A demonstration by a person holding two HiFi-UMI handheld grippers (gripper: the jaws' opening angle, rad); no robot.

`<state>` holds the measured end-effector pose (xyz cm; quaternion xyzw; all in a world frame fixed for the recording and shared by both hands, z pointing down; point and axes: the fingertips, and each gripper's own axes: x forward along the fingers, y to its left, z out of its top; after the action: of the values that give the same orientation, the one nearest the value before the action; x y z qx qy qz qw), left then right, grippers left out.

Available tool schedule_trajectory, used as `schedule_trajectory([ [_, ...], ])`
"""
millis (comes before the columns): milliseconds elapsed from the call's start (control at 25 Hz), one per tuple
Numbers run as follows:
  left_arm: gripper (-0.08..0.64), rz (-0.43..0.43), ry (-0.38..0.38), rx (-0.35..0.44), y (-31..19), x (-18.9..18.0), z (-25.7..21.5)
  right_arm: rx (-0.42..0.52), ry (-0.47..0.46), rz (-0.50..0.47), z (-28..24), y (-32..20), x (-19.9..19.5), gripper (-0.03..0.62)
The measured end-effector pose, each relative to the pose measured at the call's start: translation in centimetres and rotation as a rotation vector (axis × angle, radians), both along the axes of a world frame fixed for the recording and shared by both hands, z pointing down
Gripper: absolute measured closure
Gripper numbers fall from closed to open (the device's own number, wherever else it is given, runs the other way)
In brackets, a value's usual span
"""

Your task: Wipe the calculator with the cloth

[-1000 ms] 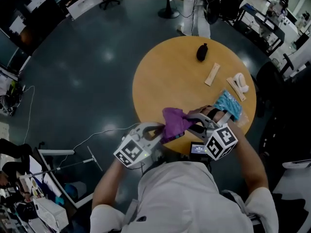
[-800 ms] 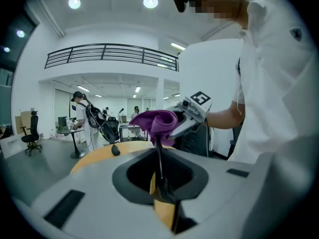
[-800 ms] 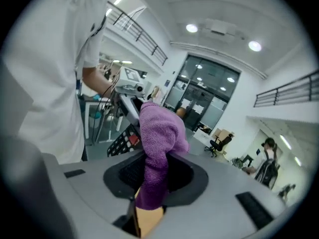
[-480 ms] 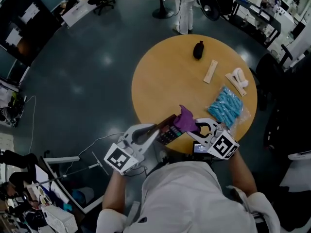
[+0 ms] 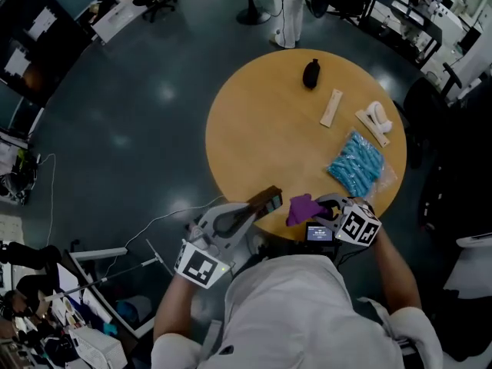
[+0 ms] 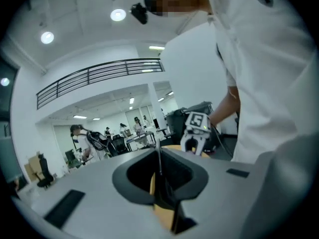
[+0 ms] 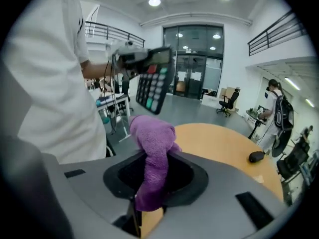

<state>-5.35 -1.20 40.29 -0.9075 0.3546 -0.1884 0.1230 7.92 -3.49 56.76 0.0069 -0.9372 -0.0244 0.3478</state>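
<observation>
- Left gripper (image 5: 254, 208): fingers clamped on the calculator (image 5: 266, 200), at the worktop (image 5: 261, 129) edge.
- Right gripper (image 5: 324, 210): fingers clamped on the purple cloth (image 5: 302, 207), near the calculator.
- Blue packet (image 5: 356, 164) and black object (image 5: 310, 74) lie well apart.

Calculator (image 5: 269, 199): near end hidden within left gripper (image 5: 247, 210). Cloth (image 7: 152, 153): lower end hidden within right gripper (image 5: 321, 208). Key legends (image 7: 152, 91): too small to read.

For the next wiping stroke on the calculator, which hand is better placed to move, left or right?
Right. The right gripper is clamped on the purple cloth, close beside the calculator, which the left gripper holds in the air.
</observation>
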Motion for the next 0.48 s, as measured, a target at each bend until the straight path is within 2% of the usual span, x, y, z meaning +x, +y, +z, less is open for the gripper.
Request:
schedule_trajectory([
  [80, 0.517, 0.072, -0.098, 0.039, 1.0, 0.9, 0.8, -0.035, -0.123, -0.003, -5.7, -1.3, 0.2, 0.494],
  [160, 0.517, 0.161, -0.170, 0.095, 2.1, 1.9, 0.8, -0.047, -0.223, -0.070, -13.0, -1.5, -1.0, 0.494],
  [200, 0.517, 0.206, -0.204, 0.129, 2.6, 2.5, 0.5, -0.046, -0.236, -0.121, -16.3, -1.1, -1.8, 0.494],
  [280, 0.517, 0.288, -0.271, 0.199, 3.6, 3.8, -0.1, -0.059, -0.191, -0.213, -20.6, -0.1, -3.6, 0.494],
  [360, 0.517, 0.341, -0.312, 0.252, 4.4, 5.1, -0.6, -0.095, -0.105, -0.285, -22.0, 1.1, -5.2, 0.494],
  [480, 0.517, 0.362, -0.285, 0.272, 4.9, 6.1, -1.5, -0.164, -0.004, -0.387, -21.3, 3.3, -6.5, 0.494],
])
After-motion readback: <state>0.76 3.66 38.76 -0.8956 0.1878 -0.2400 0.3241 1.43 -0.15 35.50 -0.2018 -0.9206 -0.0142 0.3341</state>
